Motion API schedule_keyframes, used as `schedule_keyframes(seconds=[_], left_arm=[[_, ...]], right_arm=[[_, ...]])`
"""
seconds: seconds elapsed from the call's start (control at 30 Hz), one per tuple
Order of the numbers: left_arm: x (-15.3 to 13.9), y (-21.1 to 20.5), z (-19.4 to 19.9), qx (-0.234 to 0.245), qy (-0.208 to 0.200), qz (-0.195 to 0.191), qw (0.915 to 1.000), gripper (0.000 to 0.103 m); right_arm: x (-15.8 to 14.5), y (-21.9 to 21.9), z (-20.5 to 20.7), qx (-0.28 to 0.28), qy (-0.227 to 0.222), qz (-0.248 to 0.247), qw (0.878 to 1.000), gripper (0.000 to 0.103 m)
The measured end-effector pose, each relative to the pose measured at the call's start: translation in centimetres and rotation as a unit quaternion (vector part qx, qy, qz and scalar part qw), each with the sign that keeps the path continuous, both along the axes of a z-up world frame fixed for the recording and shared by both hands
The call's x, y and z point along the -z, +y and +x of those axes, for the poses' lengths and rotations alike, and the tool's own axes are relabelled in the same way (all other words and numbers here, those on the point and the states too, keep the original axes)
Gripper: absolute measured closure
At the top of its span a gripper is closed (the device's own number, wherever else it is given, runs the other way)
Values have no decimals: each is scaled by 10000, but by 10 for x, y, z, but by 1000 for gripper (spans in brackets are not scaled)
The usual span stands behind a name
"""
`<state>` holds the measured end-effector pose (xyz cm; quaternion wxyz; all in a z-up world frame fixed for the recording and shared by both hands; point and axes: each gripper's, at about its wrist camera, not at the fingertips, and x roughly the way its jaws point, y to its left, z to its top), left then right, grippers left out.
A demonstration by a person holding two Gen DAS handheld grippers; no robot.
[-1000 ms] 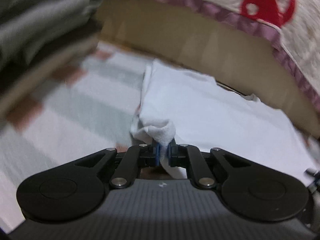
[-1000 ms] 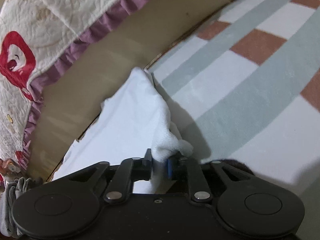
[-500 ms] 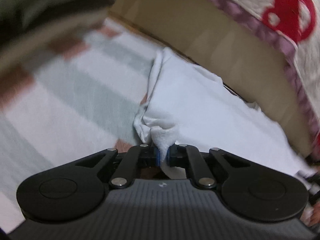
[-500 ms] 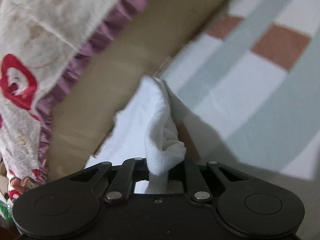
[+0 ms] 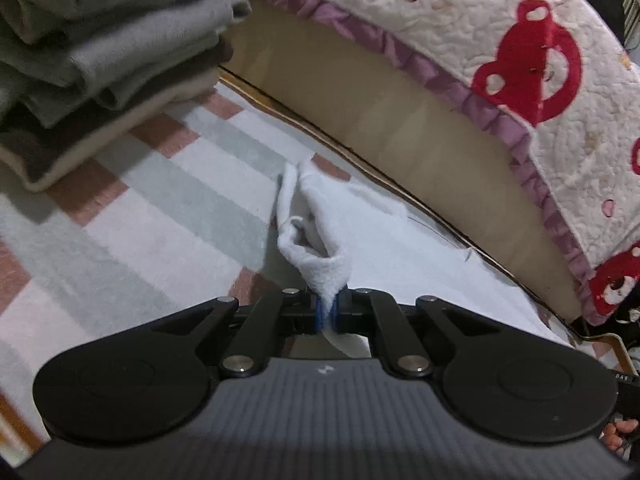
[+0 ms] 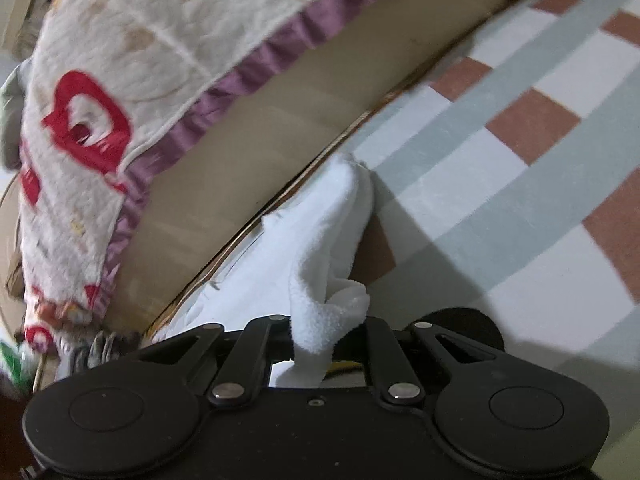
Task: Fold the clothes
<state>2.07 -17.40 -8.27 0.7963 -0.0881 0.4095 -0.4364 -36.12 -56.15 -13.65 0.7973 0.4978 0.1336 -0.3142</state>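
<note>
Checked carpet (image 5: 168, 200) runs up to a bed draped in a quilt (image 5: 520, 40). Both the left tool (image 5: 328, 314) and right tool (image 6: 320, 344) are clamped on the white garment (image 5: 384, 240), which lies on the carpet beside the bed, its pinched edges lifted.

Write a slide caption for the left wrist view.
Left tool pinching soft white fleece garment above checked rug.

Under your grippers is a rug (image 5: 168, 216) in a check of white, pale grey-green and rust-brown squares. A white cloth (image 5: 360, 224) lies on it along its far edge, by the tan base of a bed (image 5: 392, 128); part of it is raised off the rug. At far left, a stack of folded clothes (image 5: 104, 48) in grey, brown and cream sits on the rug.
</note>
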Motion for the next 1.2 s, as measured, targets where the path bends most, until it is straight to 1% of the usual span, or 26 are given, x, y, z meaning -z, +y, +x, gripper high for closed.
schedule_keyframes(seconds=[0.03, 0.07, 0.13, 0.17, 0.23, 0.27, 0.3, 0.37, 0.4, 0.47, 0.5, 0.53, 0.57, 0.6, 0.63, 0.77, 0.8, 0.87, 0.9, 0.93, 1.0, 1.03, 1.1, 1.2], left_arm=[[-3, 8, -5, -29, 44, 21, 10000, 99], [-5, 14, -10, -36, 81, 121, 9999, 99], [3, 17, -17, 61, 145, 707, 9974, 99], [13, 15, -19, 130, 284, 1010, 9944, 98], [31, 13, -17, 171, 720, 1317, 9885, 98], [38, 13, -15, 173, 905, 1422, 9855, 98], [40, 15, -13, 134, 1016, 1419, 9846, 97], [42, 20, -9, 114, 1127, 1421, 9833, 96], [42, 20, -8, 129, 1157, 1446, 9826, 96], [44, 21, -10, 175, 1113, 1592, 9808, 95], [43, 20, -12, 207, 1034, 1706, 9797, 92], [42, 19, -16, 255, 843, 1885, 9781, 88], [39, 18, -22, 304, 551, 2123, 9752, 86], [36, 16, -25, 346, 316, 2270, 9728, 85], [34, 10, -20, 370, 211, 2213, 9743, 85], [26, -12, -4, 464, -210, 1983, 9788, 84], [24, -18, 0, 488, -315, 1925, 9796, 85], [20, -29, 8, 534, -525, 1807, 9807, 83], [18, -34, 13, 557, -630, 1748, 9810, 79], [16, -40, 17, 581, -734, 1689, 9812, 74], [12, -51, 25, 627, -944, 1569, 9811, 70], [10, -56, 29, 650, -1048, 1509, 9808, 70], [8, -69, 39, 719, -1206, 1375, 9805, 70], [25, -101, 63, 1020, -1022, 1070, 9837, 70]], right_arm=[[-7, 5, -3, -129, 86, -64, 9999, 93], [-11, 12, -5, -307, 291, -177, 9989, 93], [-11, 26, -4, -724, 961, -485, 9915, 94], [-8, 32, -3, -880, 1263, -594, 9863, 93], [12, 36, 1, -975, 1729, -624, 9781, 93], [21, 37, 2, -988, 1868, -583, 9757, 93], [26, 34, 1, -950, 1827, -457, 9775, 93], [30, 29, -4, -960, 1810, -343, 9782, 88], [30, 28, -6, -1001, 1851, -361, 9769, 87], [24, 32, -6, -1217, 2146, -686, 9667, 77], [22, 32, -6, -1251, 2295, -744, 9624, 76], [21, 32, -6, -1231, 2413, -748, 9597, 76], [20, 33, -6, -1193, 2611, -769, 9548, 77], [19, 34, -6, -1136, 3008, -850, 9431, 77], [18, 35, -7, -1102, 3317, -944, 9322, 75], [5, 29, -17, -905, 3294, -1044, 9340, 75], [-3, 25, -15, -918, 3203, -1186, 9354, 75], [-17, 16, -10, -943, 3020, -1470, 9372, 70], [-24, 10, -5, -1008, 2914, -1593, 9378, 69], [-27, 0, 6, -1194, 2791, -1675, 9380, 66], [-26, -24, 37, -1615, 2568, -1867, 9344, 60], [-23, -36, 54, -1796, 2465, -1957, 9320, 58], [-14, -62, 87, -1884, 2418, -2038, 9298, 58], [-1, -92, 123, -1943, 2497, -2048, 9263, 58]])
